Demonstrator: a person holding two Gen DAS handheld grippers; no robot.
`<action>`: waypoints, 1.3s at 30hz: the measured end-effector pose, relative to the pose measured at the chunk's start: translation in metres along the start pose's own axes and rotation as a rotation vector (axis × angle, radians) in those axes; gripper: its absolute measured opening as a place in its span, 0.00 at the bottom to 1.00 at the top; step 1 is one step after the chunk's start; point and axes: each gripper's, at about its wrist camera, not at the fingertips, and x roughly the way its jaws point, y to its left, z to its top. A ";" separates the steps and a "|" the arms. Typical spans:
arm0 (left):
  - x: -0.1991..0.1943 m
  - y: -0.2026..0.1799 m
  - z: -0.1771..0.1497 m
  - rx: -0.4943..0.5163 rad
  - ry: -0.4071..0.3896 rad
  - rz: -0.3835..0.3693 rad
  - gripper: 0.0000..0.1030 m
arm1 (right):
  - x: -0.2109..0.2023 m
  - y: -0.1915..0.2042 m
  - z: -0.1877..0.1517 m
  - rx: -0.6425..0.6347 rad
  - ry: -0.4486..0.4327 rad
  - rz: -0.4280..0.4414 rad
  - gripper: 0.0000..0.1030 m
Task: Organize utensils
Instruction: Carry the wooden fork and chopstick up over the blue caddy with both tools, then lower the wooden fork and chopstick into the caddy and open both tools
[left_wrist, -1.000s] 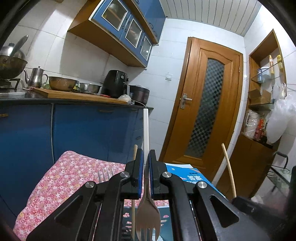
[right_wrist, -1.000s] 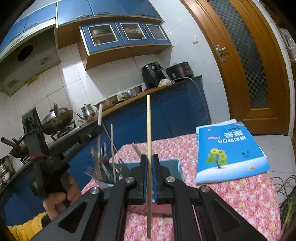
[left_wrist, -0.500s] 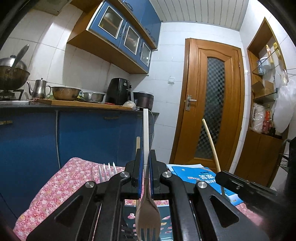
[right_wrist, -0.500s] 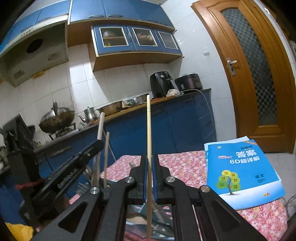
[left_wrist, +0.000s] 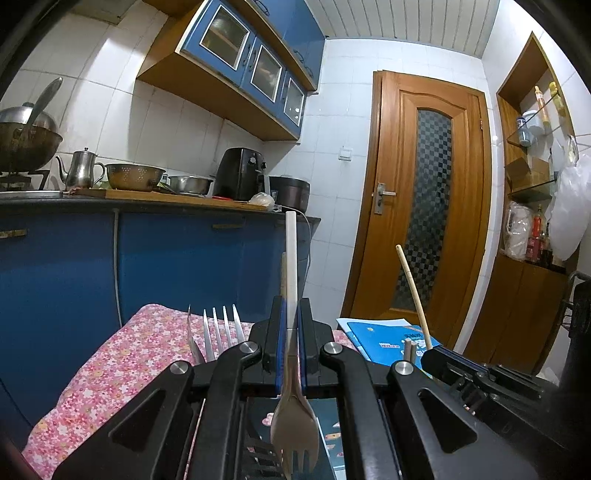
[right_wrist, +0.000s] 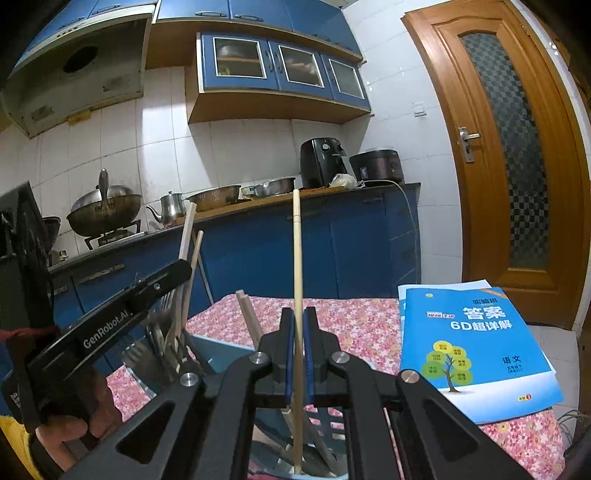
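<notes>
My left gripper (left_wrist: 291, 343) is shut on a beige plastic fork (left_wrist: 291, 280), tines down, over a dark slotted utensil holder. Metal forks (left_wrist: 221, 326) stand in the holder just left. My right gripper (right_wrist: 299, 354) is shut on a wooden chopstick (right_wrist: 297, 266) held upright, its lower end inside the blue-rimmed holder (right_wrist: 218, 349). The left gripper (right_wrist: 110, 325) shows at the left of the right wrist view with forks and chopsticks (right_wrist: 192, 266) beside it. The right gripper (left_wrist: 465, 365) and its chopstick (left_wrist: 413, 295) show at the right of the left wrist view.
The holder stands on a table with a pink flowered cloth (right_wrist: 354, 317). A blue workbook (right_wrist: 469, 343) lies on the right of the cloth. Blue kitchen cabinets (left_wrist: 177, 269) stand behind the table, and a wooden door (left_wrist: 428, 206) is at the back right.
Both grippers have come lower and closer to the holder. The right gripper's chopstick end has gone down into the holder. Both grips stay shut.
</notes>
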 end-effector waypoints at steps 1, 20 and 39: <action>-0.001 0.000 0.000 0.003 0.003 -0.001 0.04 | 0.000 0.000 -0.001 -0.003 0.006 -0.006 0.06; -0.022 0.000 0.000 0.033 0.063 -0.022 0.06 | -0.014 0.013 -0.009 -0.025 0.094 0.008 0.25; -0.078 0.000 0.012 -0.010 0.159 -0.063 0.26 | -0.074 0.040 -0.002 -0.008 0.070 -0.010 0.39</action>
